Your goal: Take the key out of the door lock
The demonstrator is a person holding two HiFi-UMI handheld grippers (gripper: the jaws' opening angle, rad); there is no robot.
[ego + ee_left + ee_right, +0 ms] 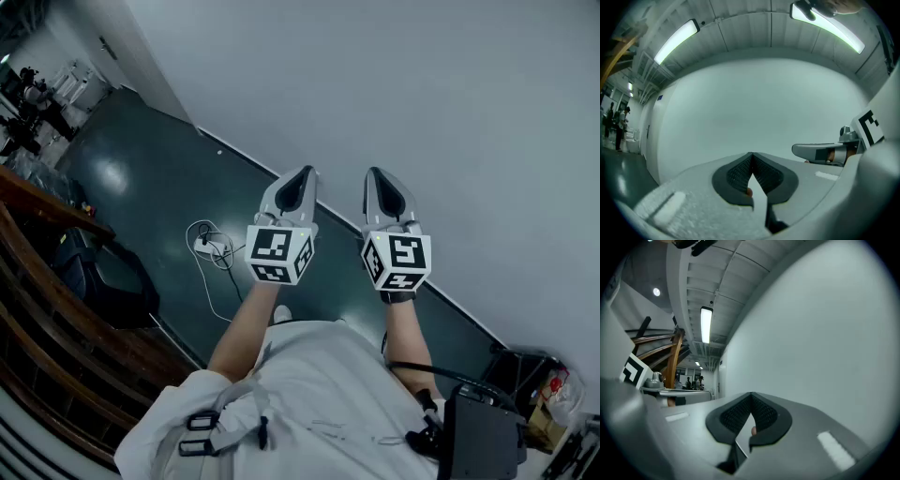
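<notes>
Facing a bare wall point(450, 94), with key and door lock in no view.
Holding left gripper point(305, 173) and right gripper point(374, 174) closed, both empty; should first find the door, then open one gripper just before the key and approach level.

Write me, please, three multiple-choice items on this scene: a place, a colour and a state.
1. Where does the white cable lie? A on the floor; B on a table; C over a claw.
2. The floor's colour? A red; B dark green; C yellow.
3. The left claw and right claw are: A wide open; B shut on a key; C shut, empty.
1A: the head view shows it sprawled on the floor. 2B: the floor is dark green. 3C: each claw's pads meet, with nothing between.
</notes>
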